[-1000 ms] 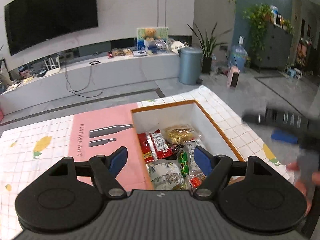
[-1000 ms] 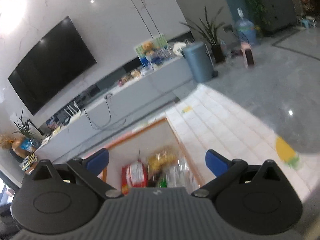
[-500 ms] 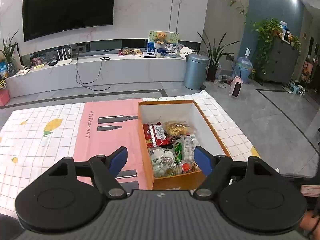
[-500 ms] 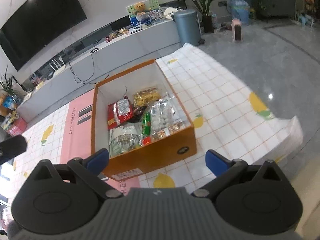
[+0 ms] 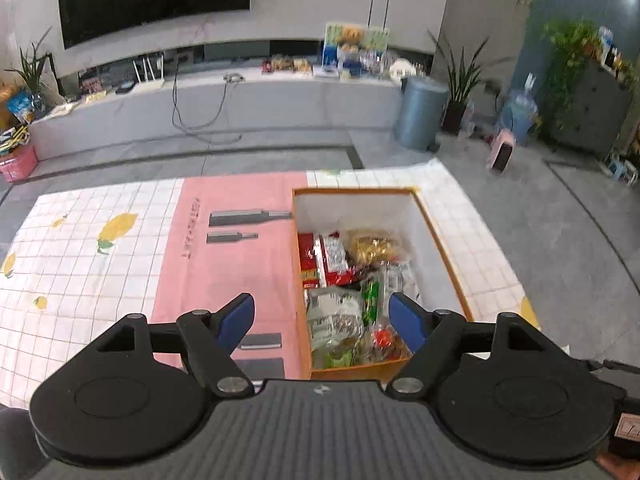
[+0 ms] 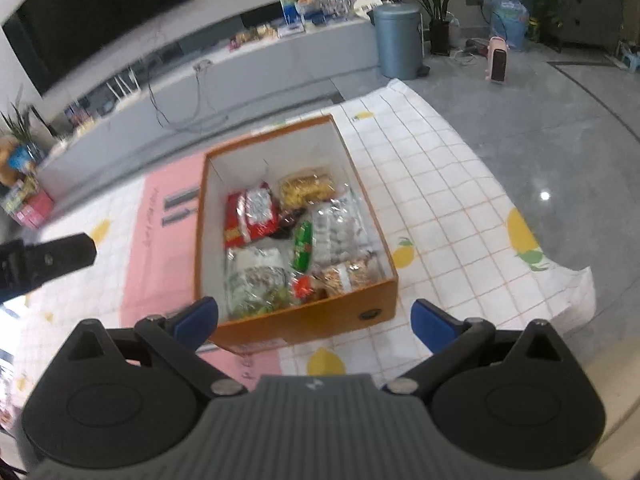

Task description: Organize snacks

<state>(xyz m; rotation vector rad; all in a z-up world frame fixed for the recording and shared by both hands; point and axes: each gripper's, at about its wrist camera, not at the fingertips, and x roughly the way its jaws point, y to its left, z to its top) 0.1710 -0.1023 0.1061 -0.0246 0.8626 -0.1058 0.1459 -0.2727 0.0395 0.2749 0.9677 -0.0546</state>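
An orange box (image 5: pixel 440 236) with white inner walls stands on the table, and also shows in the right wrist view (image 6: pixel 304 324). It holds several snack packets: a red packet (image 6: pixel 250 220), a yellow one (image 6: pixel 306 190), a clear bag of white pieces (image 6: pixel 340 232), a green stick (image 6: pixel 303 246) and a green-white bag (image 6: pixel 256 280). My left gripper (image 5: pixel 322 318) is open and empty above the box's near left corner. My right gripper (image 6: pixel 314 320) is open and empty above the box's near wall.
The table wears a white checked cloth with lemon prints and a pink panel (image 5: pixel 232 248). The left gripper's dark finger (image 6: pixel 44 260) shows at the left of the right wrist view. Beyond the table are grey floor, a TV bench (image 5: pixel 224 96) and a bin (image 5: pixel 420 112).
Both views have shifted a little. The box sits slightly farther right in the left wrist view and nearer the middle in the right wrist view. Both grippers stay open and empty.
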